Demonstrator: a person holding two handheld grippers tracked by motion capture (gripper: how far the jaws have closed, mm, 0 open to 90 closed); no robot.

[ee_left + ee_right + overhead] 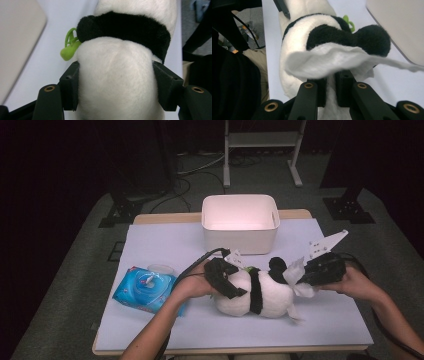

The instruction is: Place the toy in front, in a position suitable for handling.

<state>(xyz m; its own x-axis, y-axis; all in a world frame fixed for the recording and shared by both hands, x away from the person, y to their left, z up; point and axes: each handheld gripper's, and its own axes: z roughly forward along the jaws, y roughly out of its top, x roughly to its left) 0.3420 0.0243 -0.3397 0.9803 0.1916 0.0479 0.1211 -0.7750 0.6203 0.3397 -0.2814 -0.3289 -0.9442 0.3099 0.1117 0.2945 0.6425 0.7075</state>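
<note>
Panda [260,295] lies mid-mat, white bin [240,222] close behind it.

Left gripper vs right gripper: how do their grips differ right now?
The left gripper has wide-set jaws pressing both sides of the black-and-white plush panda toy; the right gripper has jaws nearly together, pinching a thin white wet wipe.
The left gripper sits at one end of the panda, the right gripper at the other, with the wipe draped against the panda's black part.
Shared: both are black, hand-held and holding something.
</note>
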